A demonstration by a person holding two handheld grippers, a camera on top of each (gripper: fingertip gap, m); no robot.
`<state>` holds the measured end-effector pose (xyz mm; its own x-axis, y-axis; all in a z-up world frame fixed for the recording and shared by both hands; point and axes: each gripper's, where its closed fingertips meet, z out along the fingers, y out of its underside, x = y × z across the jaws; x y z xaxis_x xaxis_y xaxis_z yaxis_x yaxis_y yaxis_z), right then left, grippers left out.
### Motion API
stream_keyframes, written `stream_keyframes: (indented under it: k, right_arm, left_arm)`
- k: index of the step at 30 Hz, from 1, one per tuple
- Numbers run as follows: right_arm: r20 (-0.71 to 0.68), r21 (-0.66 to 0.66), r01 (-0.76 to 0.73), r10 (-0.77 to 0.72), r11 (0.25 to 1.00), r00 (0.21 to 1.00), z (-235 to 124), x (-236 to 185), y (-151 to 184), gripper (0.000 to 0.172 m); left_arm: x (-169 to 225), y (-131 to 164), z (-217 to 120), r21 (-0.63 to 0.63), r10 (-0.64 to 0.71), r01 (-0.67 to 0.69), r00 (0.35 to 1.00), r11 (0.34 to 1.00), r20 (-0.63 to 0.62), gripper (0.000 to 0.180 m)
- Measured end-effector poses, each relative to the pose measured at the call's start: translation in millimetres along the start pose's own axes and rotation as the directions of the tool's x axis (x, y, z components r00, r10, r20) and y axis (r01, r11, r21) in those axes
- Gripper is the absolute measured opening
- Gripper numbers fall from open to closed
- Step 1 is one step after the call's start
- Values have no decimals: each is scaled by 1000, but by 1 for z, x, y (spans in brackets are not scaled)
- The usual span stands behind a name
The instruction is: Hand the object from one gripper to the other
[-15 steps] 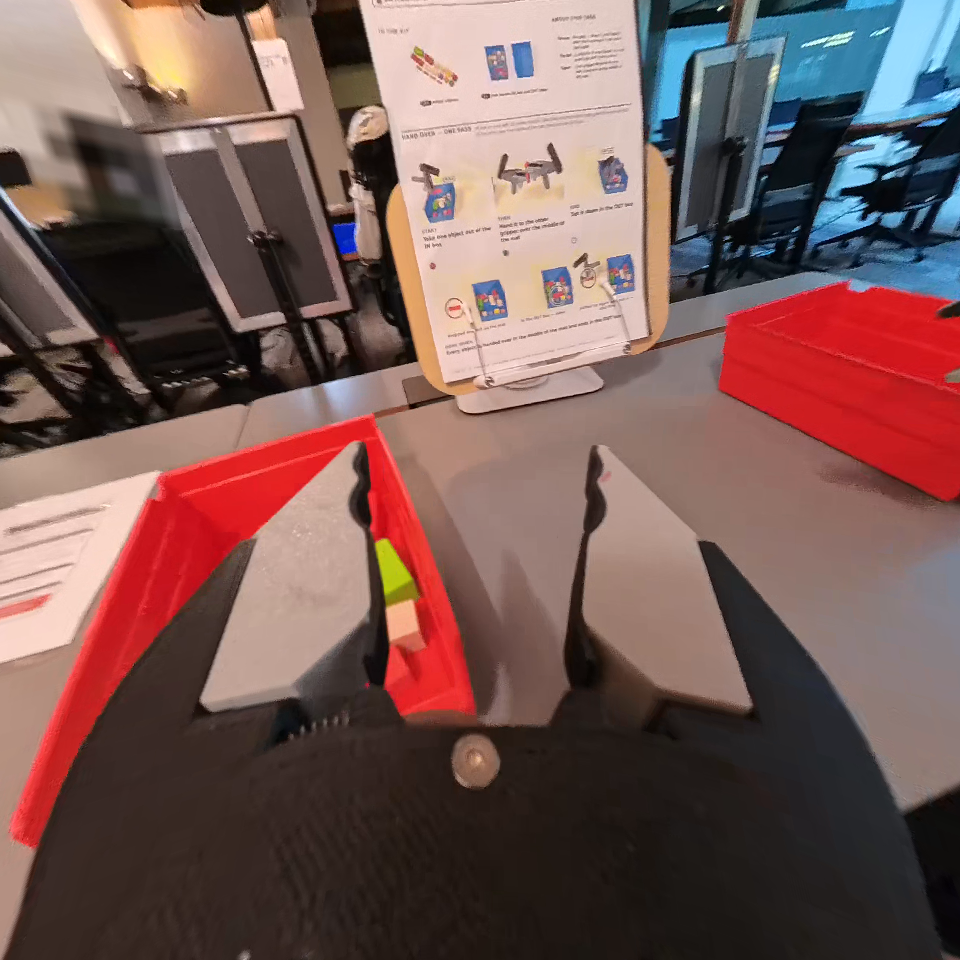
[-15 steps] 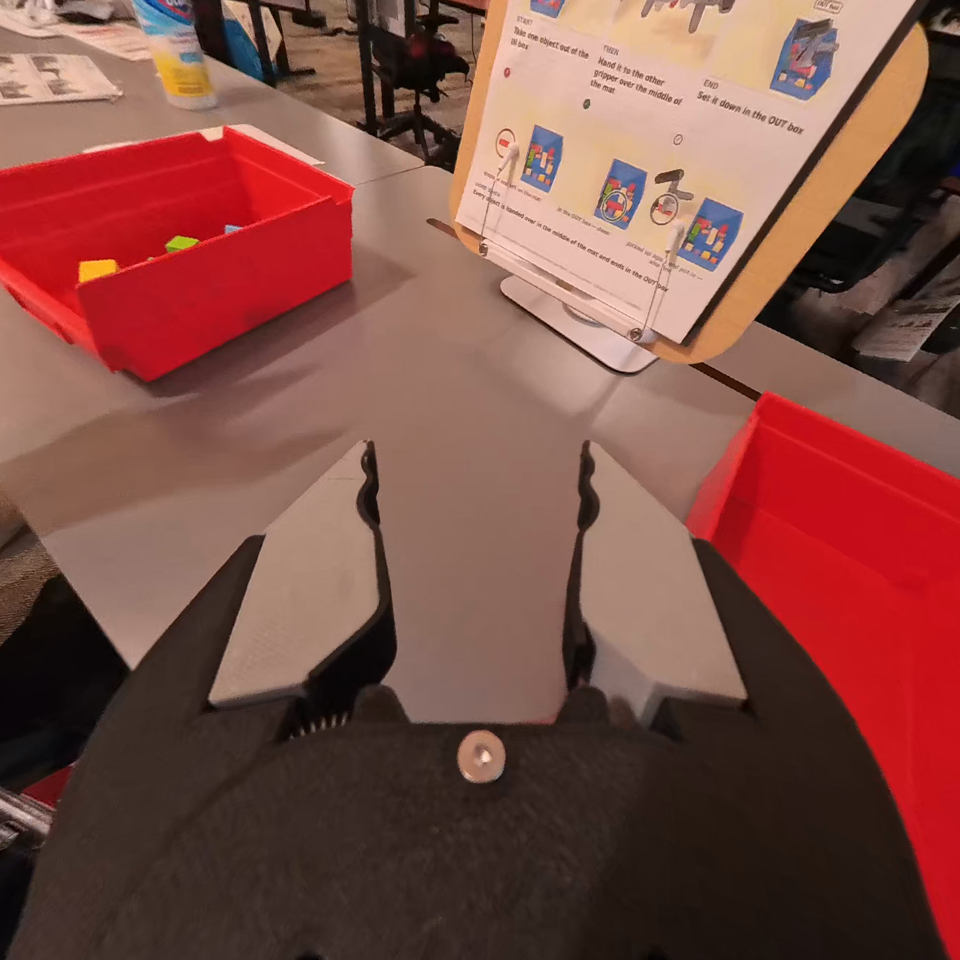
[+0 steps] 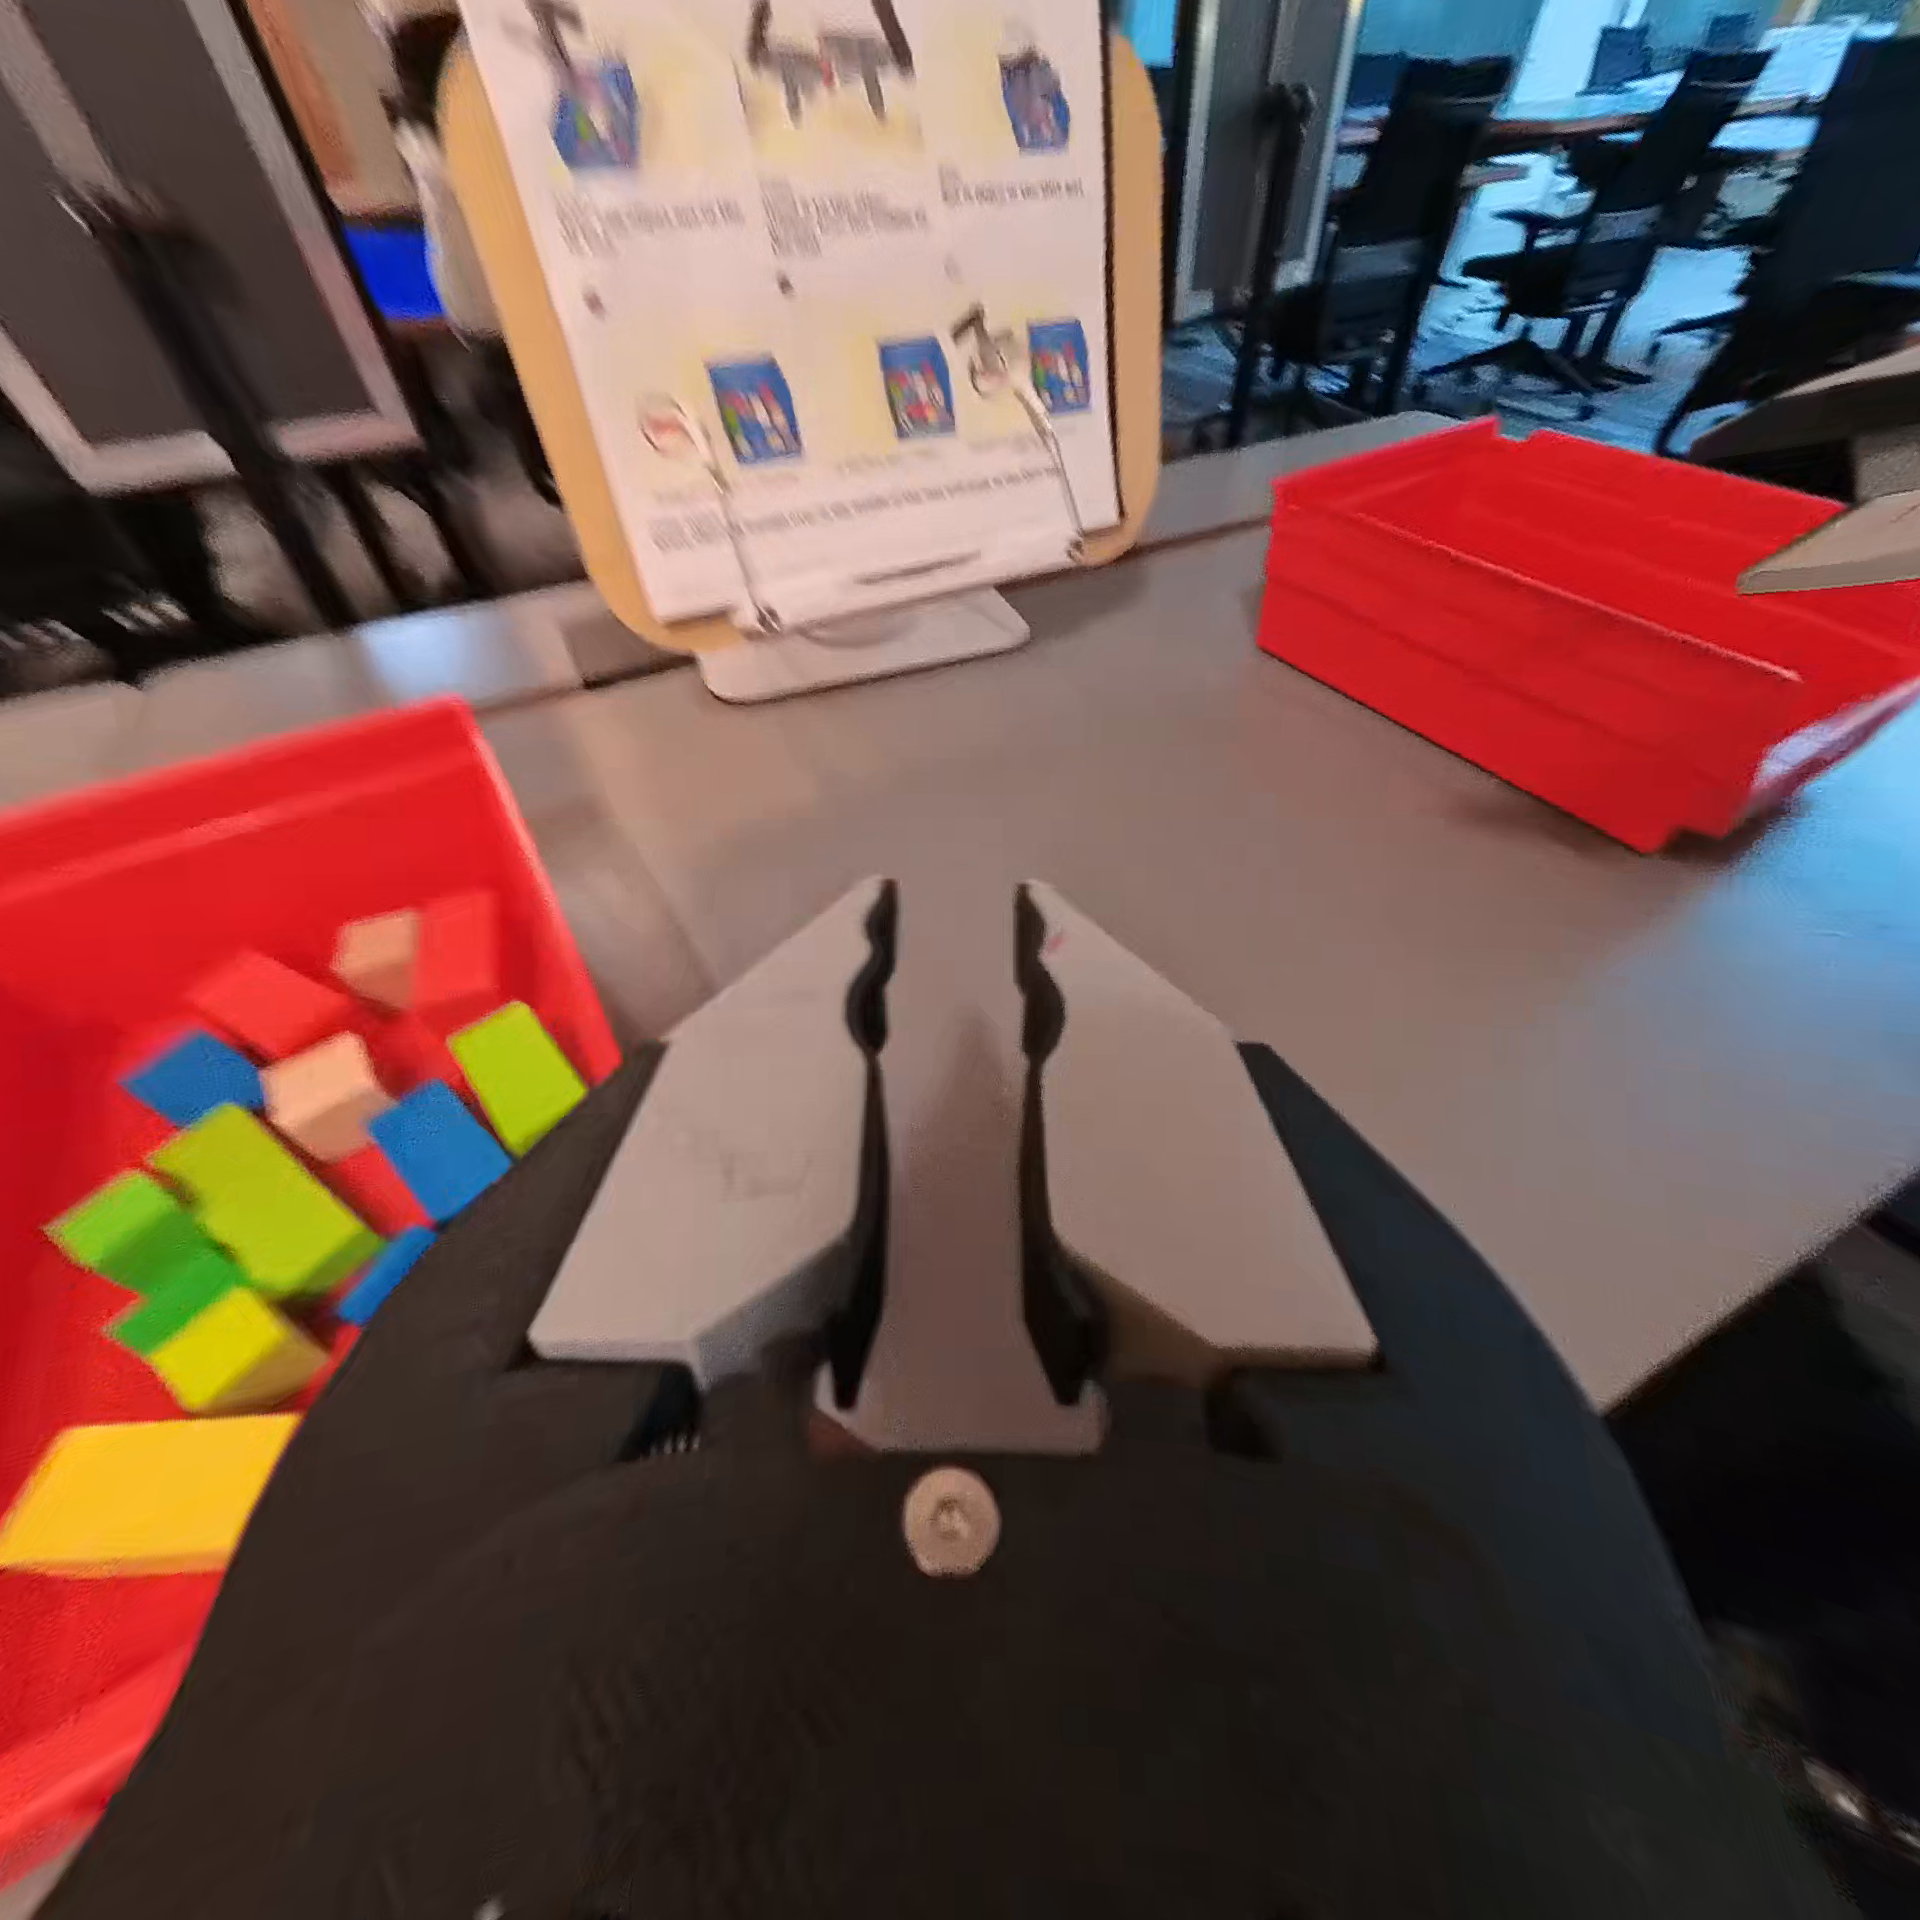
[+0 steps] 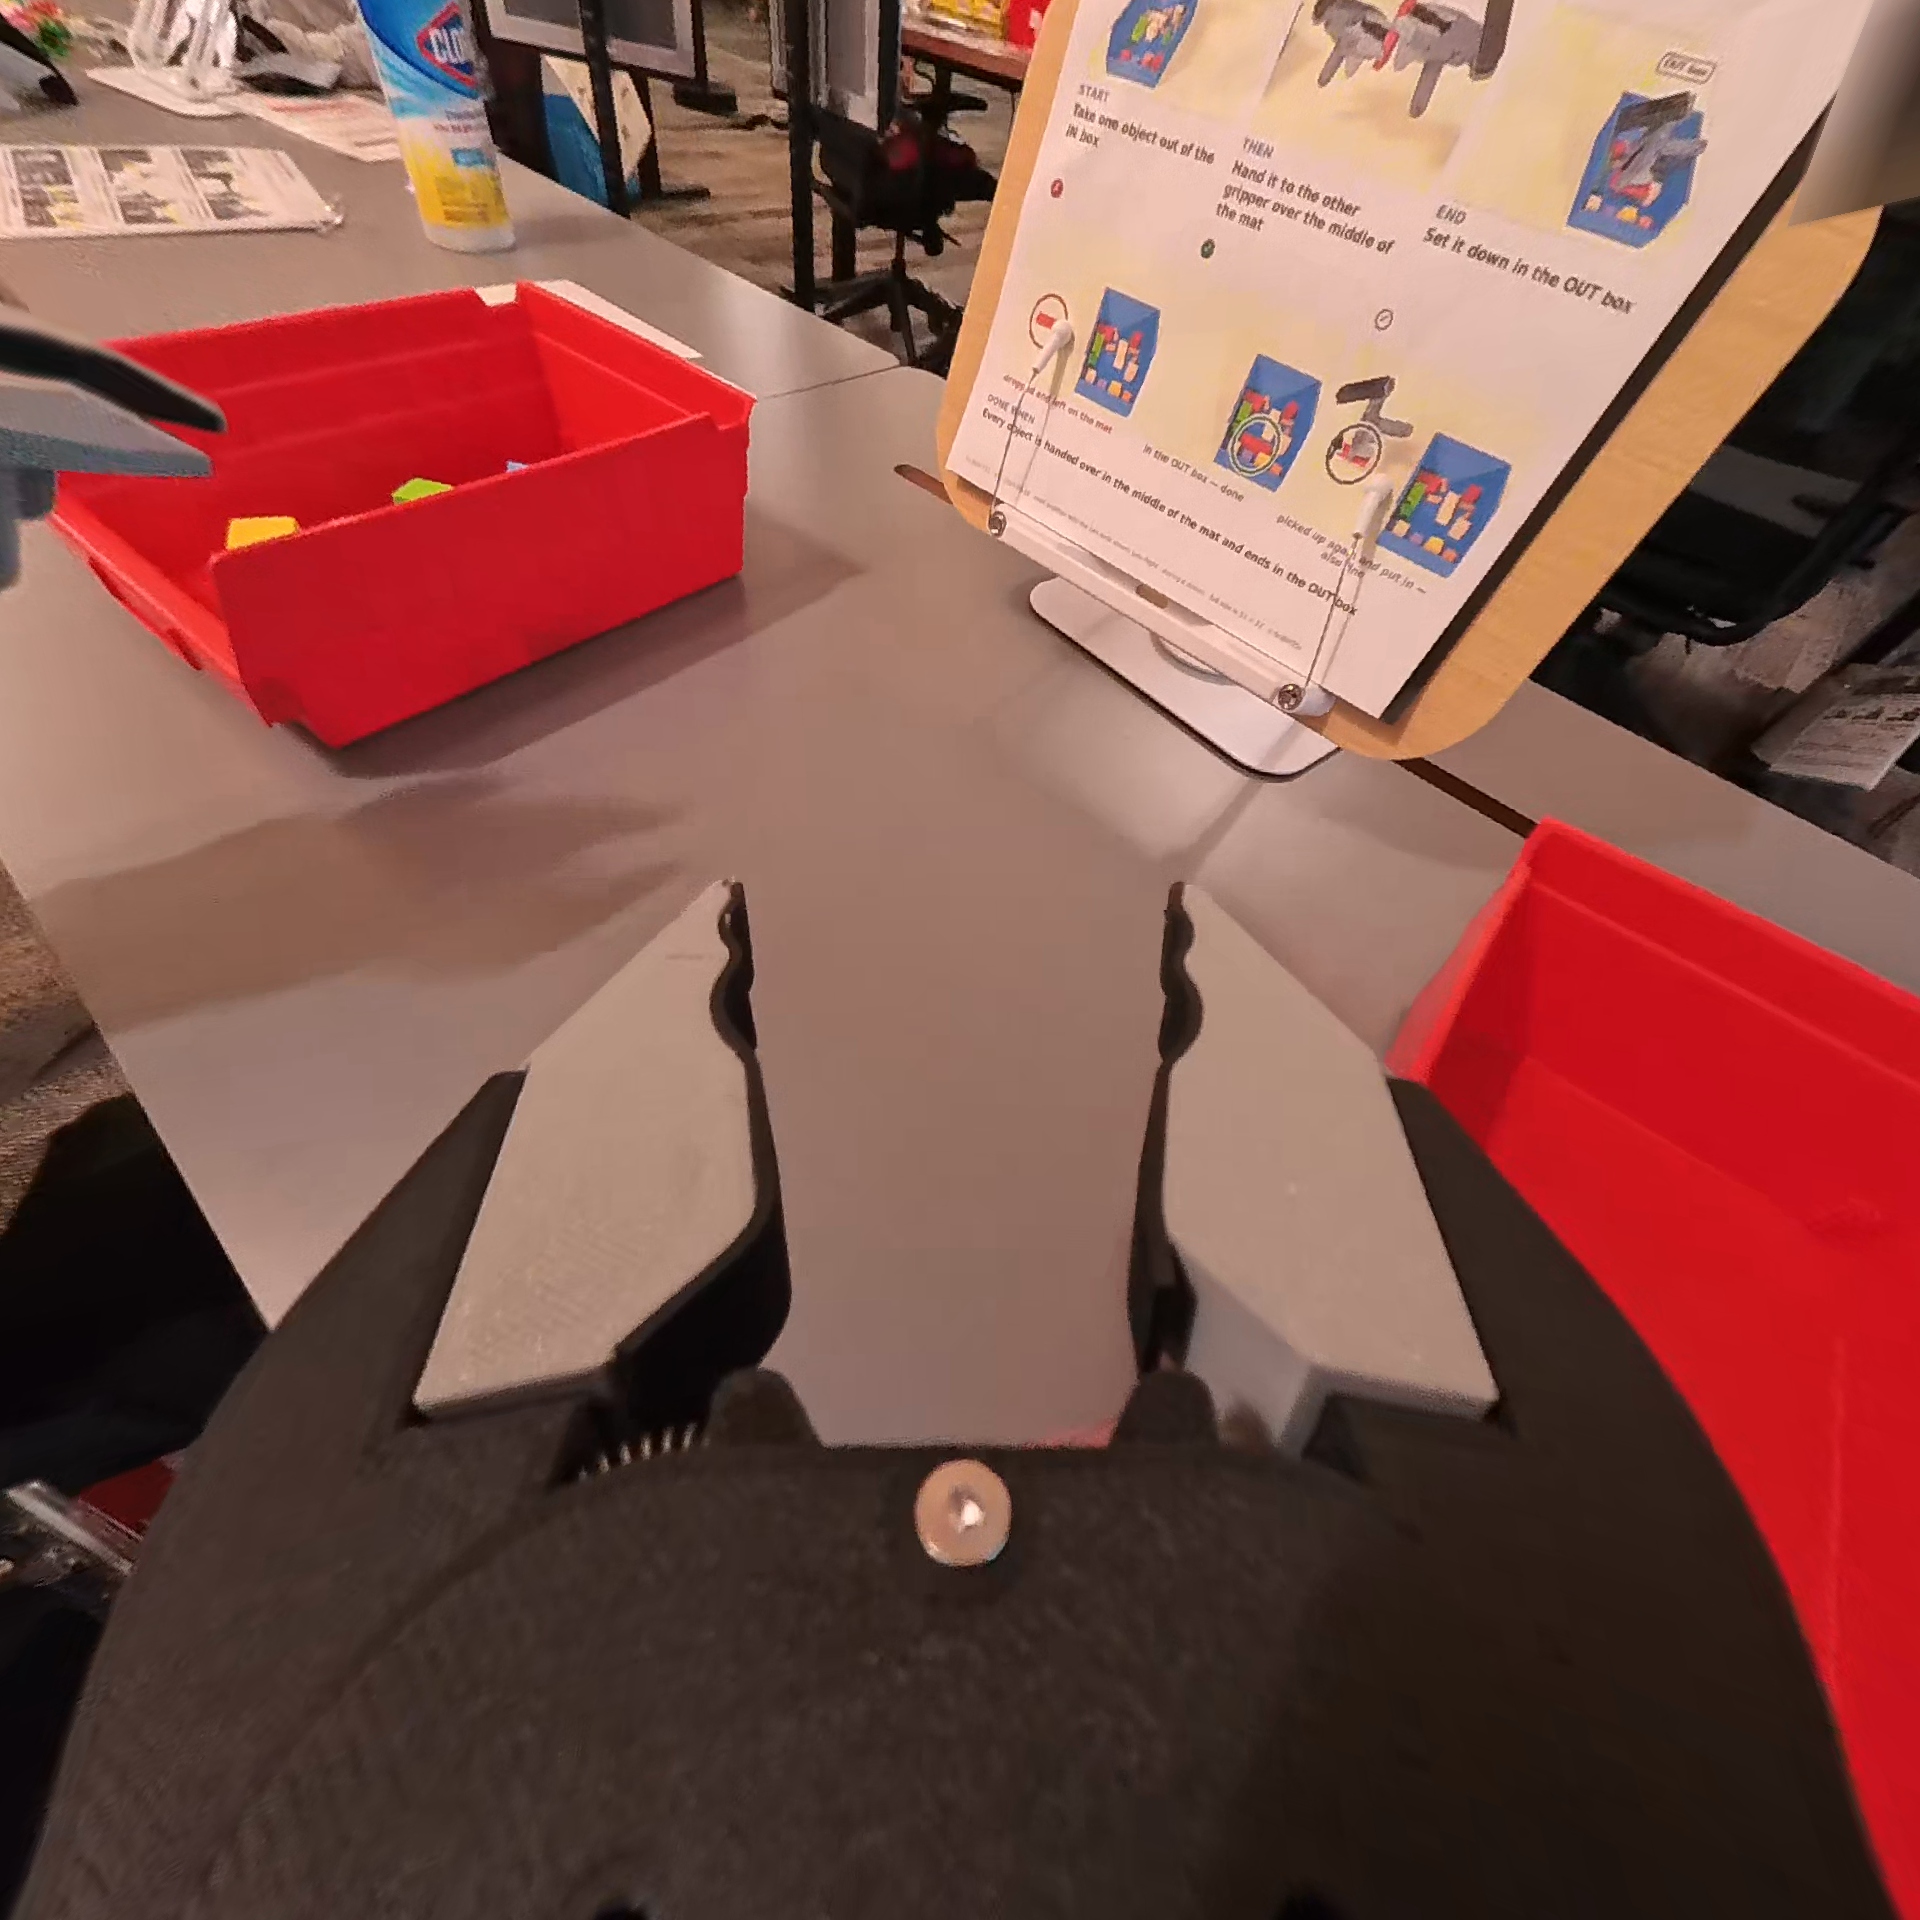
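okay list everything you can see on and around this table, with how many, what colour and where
Red plastic bin holding blocks: one, red, table's left side.
Wooden blocks: many; green, blue, red, yellow, tan; piled inside that bin.
Red plastic bin, nothing visible inside: one, red, table's right side.
Instruction sheet on wooden stand: one, white on tan, table's far middle.
Wipes canister: one, white and yellow, neighbouring table.
Grey table: one, grey.
Left claw: narrow gap, holding nothing.
Right claw: wide open, holding nothing.

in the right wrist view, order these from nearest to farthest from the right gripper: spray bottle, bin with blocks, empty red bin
1. Empty red bin, right beside the right gripper.
2. Bin with blocks, farther off to the left.
3. Spray bottle, far back left.
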<state>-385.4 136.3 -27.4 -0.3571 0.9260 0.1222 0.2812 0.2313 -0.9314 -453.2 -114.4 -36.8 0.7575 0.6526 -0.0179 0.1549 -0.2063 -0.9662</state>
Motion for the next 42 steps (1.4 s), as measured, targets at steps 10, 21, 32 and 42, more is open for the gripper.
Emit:
stream_keyframes:
  k: [10,21,32,42]
  right_arm:
    - [32,-62,-24,26,998,999,5,4,22,74]
    - [33,-56,12,-11,998,999,7,-3,19,73]
    - [79,-24,-9,11,1000,997,9,-13,11,73]
    - [100,63,-36,30,997,995,6,-13,-11,72]
  left_arm:
    - [-4,33,17,-150,-55,62,997,987,53,0]
    - [-58,4,-7,17,-212,213,954,977,214,26]
    - [-79,-8,-33,100,-234,215,940,971,250,33]
    - [-76,4,-33,59,-288,282,944,958,162,24]
